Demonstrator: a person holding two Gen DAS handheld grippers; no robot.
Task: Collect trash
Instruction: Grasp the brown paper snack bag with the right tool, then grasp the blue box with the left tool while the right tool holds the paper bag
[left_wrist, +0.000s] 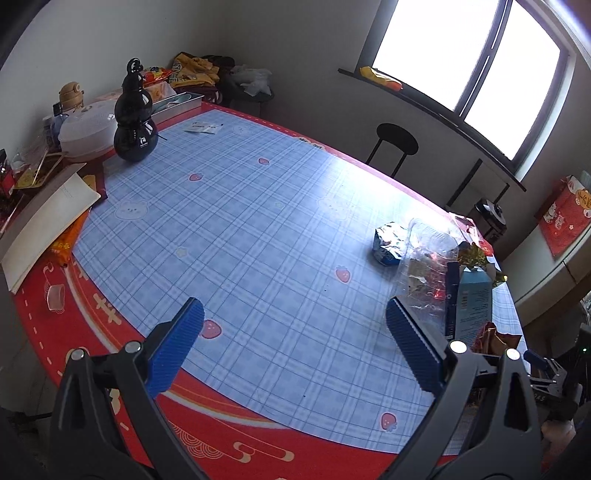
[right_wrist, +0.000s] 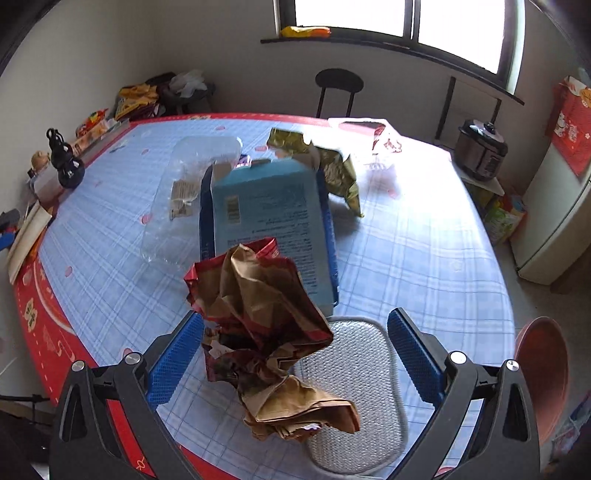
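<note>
Right gripper (right_wrist: 295, 354) jaws spread wide; crumpled wrapper (right_wrist: 264, 314) between them, nearer the left jaw. Blue box (right_wrist: 269, 214) just beyond. Left gripper (left_wrist: 295, 347) jaws wide, gripping nothing.

The blue carton (right_wrist: 269, 206) hides part of the gold wrapper (right_wrist: 332, 166) behind it.

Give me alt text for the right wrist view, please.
The open right gripper frames a crumpled red-and-brown paper wrapper lying partly on a silver foil tray. Beyond sit a blue cardboard box, a clear plastic container and a gold foil wrapper on the blue checked tablecloth.
</note>
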